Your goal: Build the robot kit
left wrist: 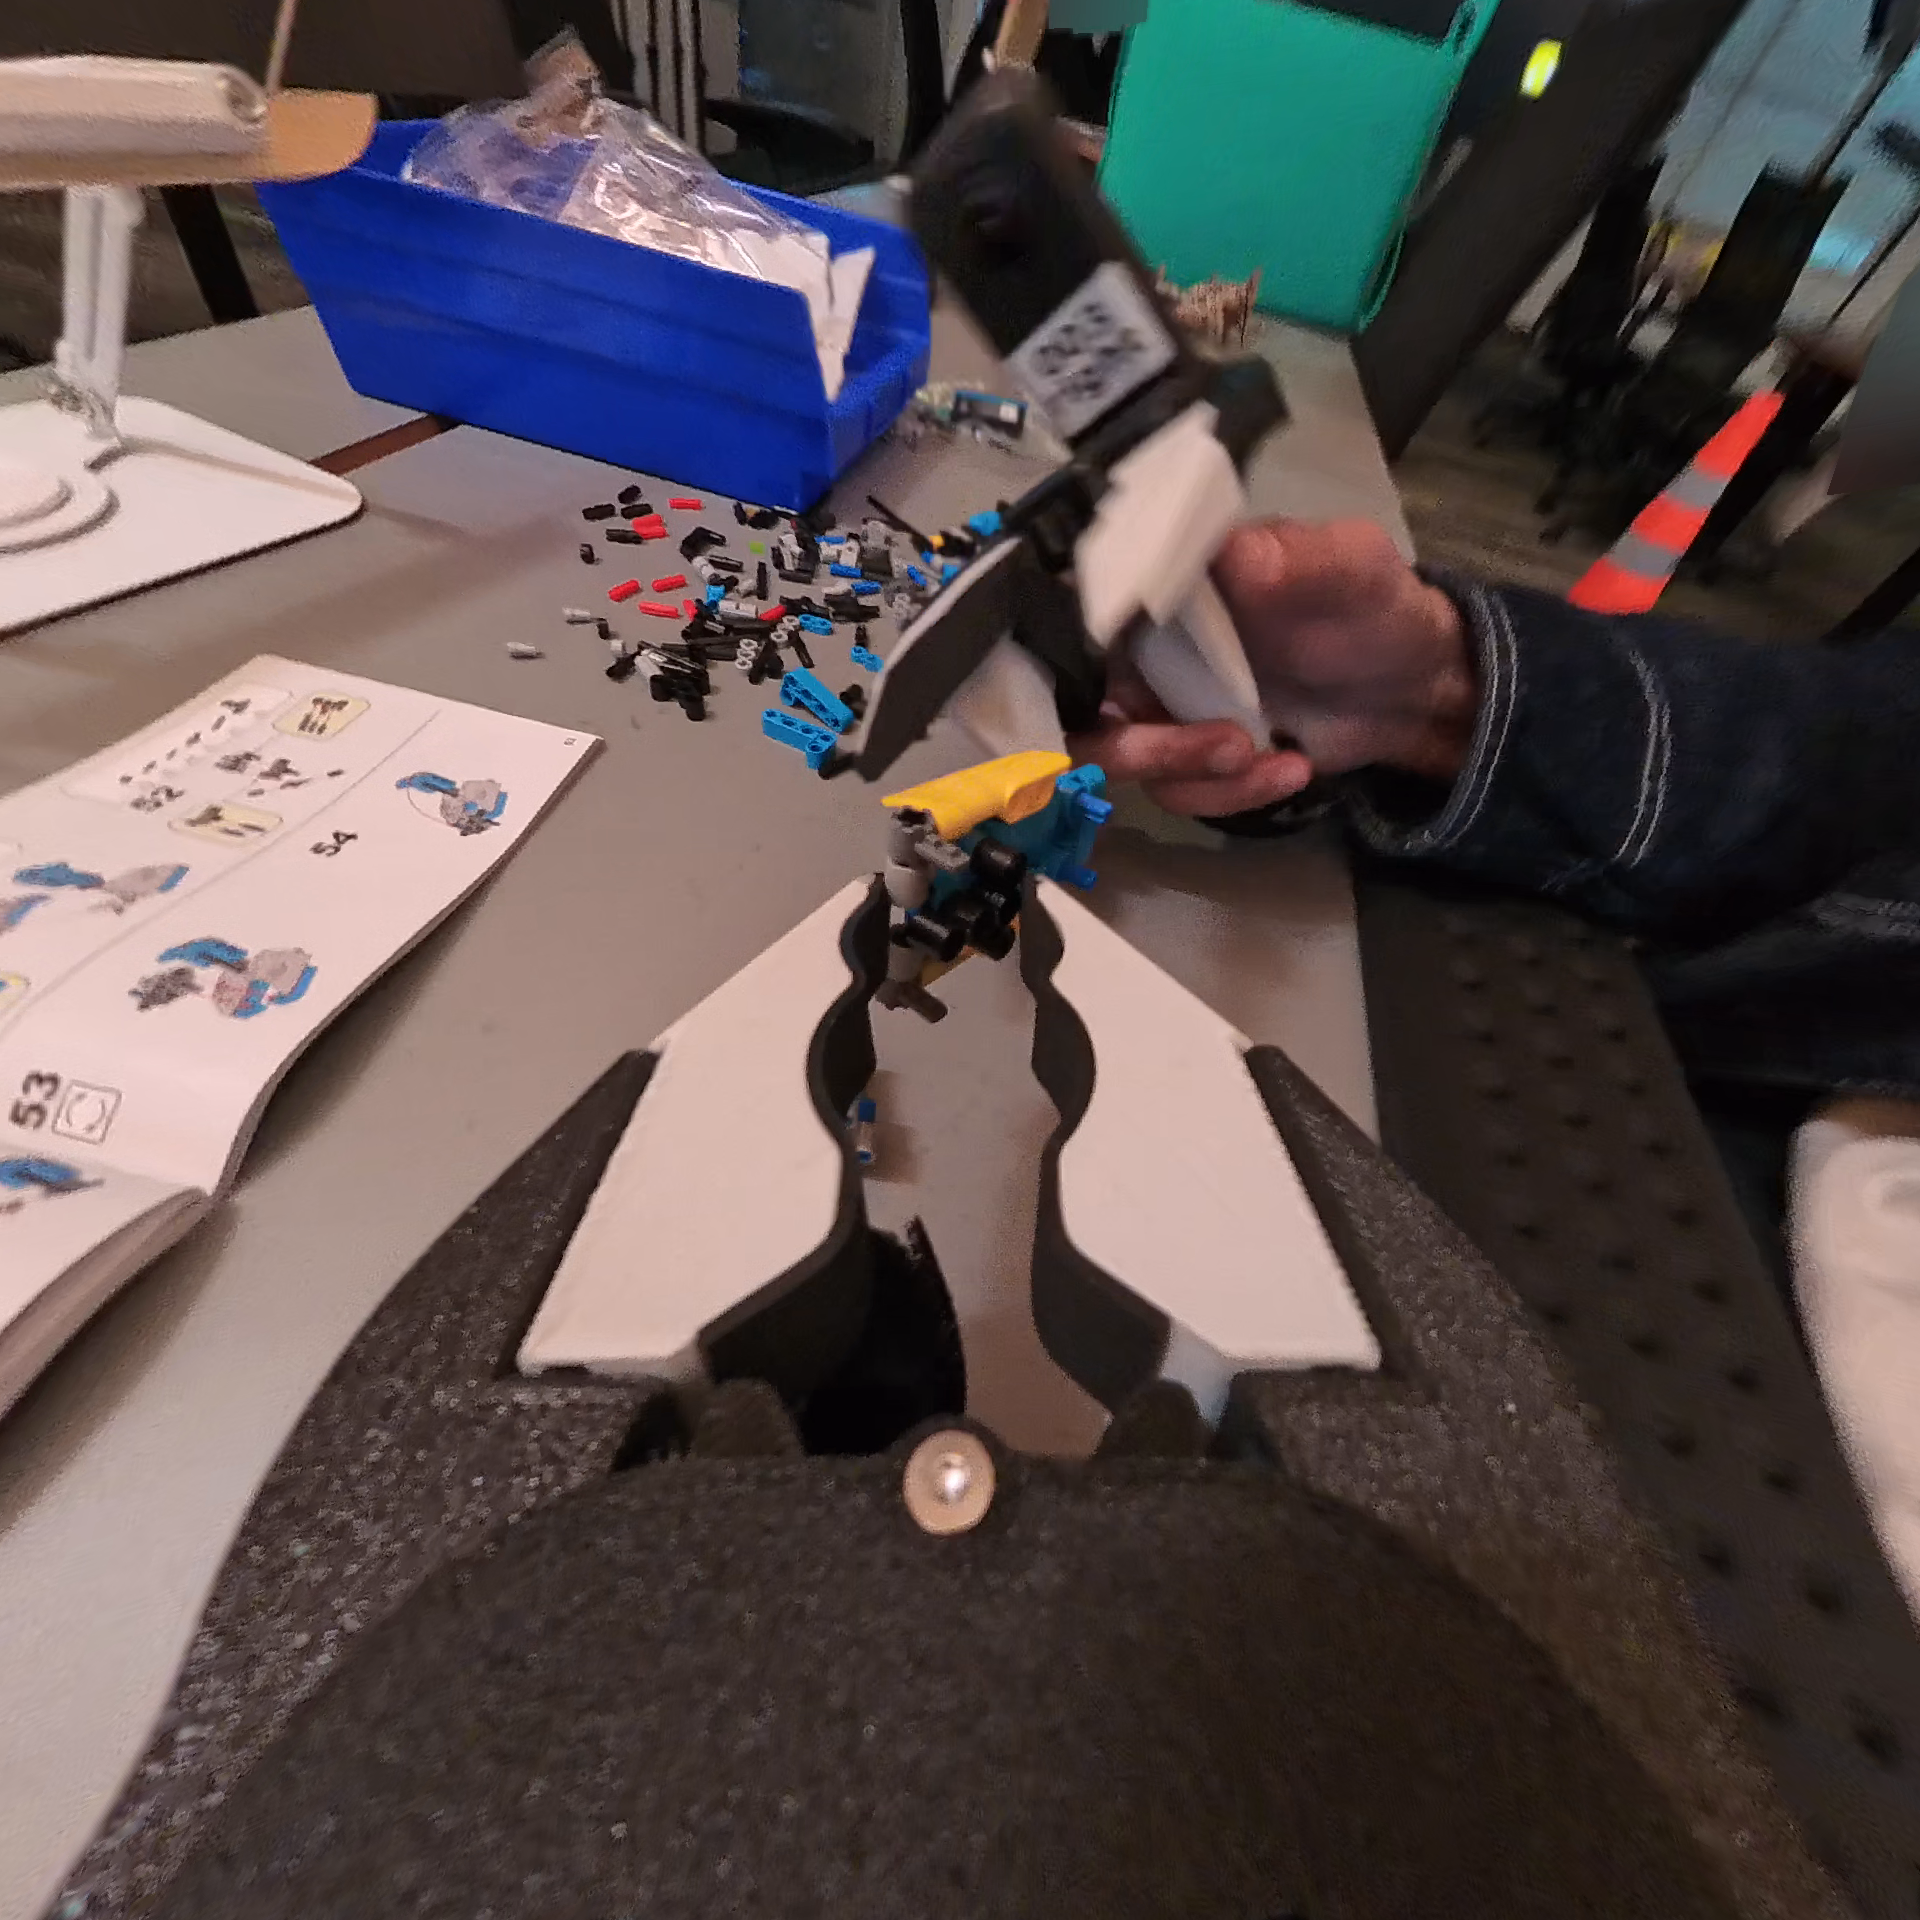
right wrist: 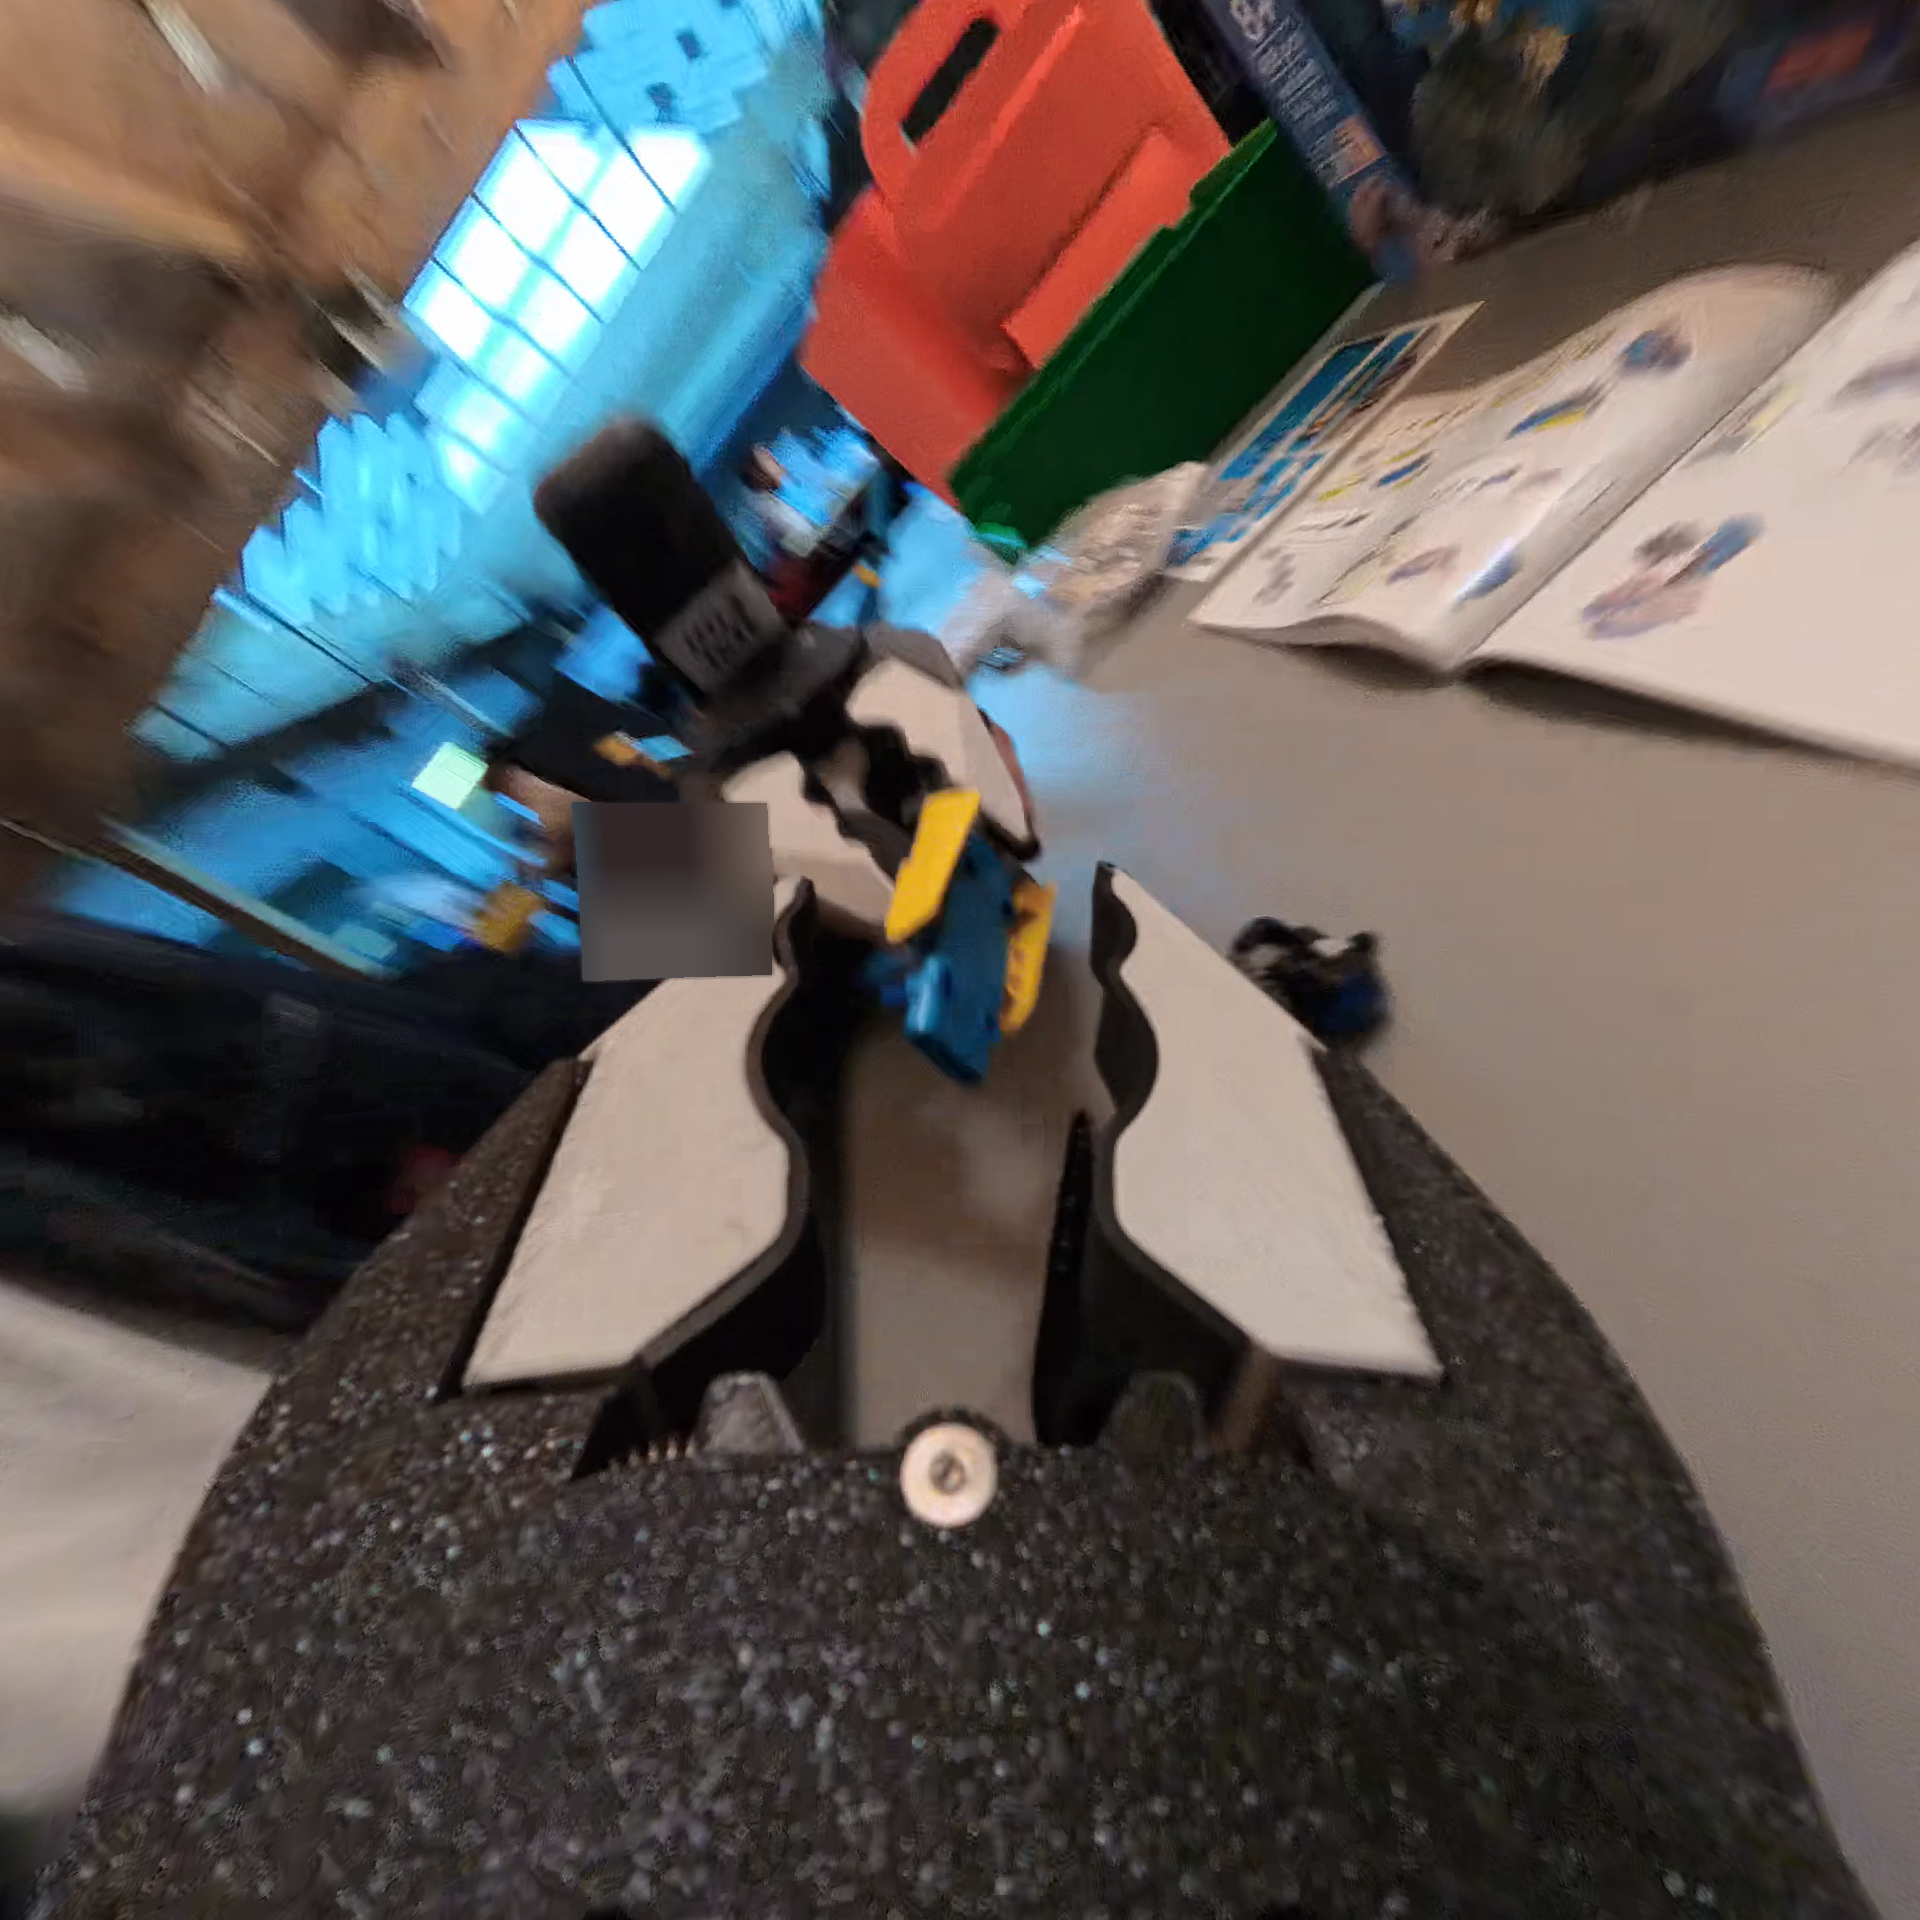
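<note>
My left gripper point(left wrist: 951, 899) is shut on a small toy-brick assembly point(left wrist: 987, 831) of yellow, blue, black and grey parts, held just above the grey table point(left wrist: 644, 935). My right gripper point(left wrist: 894, 748), held in a hand point(left wrist: 1330, 634), hangs just above and behind the assembly. In the blurred right wrist view my right gripper point(right wrist: 951, 888) is open, with the assembly point(right wrist: 966, 935) between its fingertips; I cannot tell whether they touch it. The left gripper point(right wrist: 894, 810) holds the assembly from the far side.
A pile of loose small pieces point(left wrist: 748, 613) lies in front of a blue bin point(left wrist: 582, 343) holding plastic bags. An open instruction booklet point(left wrist: 260, 883) lies at the left, a white lamp base point(left wrist: 156, 488) behind it. A black perforated mat point(left wrist: 1558, 1195) lies at the right. A small dark cluster of pieces point(right wrist: 1309, 977) sits by the right fingertip. The grippers are tip to tip, or close to it.
</note>
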`<action>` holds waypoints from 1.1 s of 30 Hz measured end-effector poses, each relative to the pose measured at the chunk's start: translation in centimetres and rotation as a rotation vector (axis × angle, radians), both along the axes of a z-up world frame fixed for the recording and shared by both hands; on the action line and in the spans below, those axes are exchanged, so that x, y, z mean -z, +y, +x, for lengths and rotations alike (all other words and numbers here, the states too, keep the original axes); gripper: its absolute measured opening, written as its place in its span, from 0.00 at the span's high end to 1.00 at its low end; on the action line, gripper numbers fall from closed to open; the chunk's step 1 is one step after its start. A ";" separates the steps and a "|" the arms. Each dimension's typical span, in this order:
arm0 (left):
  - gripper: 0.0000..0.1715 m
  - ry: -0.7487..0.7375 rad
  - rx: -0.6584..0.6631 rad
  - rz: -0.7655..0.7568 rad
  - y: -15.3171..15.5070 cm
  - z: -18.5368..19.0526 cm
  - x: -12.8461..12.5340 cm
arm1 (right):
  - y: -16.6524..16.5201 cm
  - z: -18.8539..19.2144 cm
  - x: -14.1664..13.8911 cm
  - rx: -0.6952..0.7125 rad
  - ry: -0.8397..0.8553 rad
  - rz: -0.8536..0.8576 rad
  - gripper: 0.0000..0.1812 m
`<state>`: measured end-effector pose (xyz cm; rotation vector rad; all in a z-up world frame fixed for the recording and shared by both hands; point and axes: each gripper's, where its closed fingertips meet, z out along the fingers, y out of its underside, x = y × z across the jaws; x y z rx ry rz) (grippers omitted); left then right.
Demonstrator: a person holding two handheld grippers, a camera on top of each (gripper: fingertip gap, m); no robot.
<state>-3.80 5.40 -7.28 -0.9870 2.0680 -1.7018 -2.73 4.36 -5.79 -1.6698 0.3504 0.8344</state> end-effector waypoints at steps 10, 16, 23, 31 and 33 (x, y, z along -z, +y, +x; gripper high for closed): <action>0.86 0.024 -0.033 -0.013 -0.3 0.8 0.6 | 0.7 -0.9 2.8 0.127 -0.471 -0.163 0.91; 0.83 0.043 -0.105 0.178 1.5 1.5 3.3 | -1.3 1.7 5.3 0.287 -0.487 -0.340 0.91; 0.80 0.052 -0.083 0.357 1.2 1.3 5.9 | -2.5 1.8 8.7 0.409 -0.479 -0.579 0.91; 0.90 0.050 -0.138 0.481 1.0 1.8 7.2 | -1.6 0.8 9.8 0.356 -0.561 -0.620 0.89; 0.90 0.035 -0.148 0.499 0.9 1.9 7.2 | -1.4 0.5 9.5 0.343 -0.547 -0.593 0.87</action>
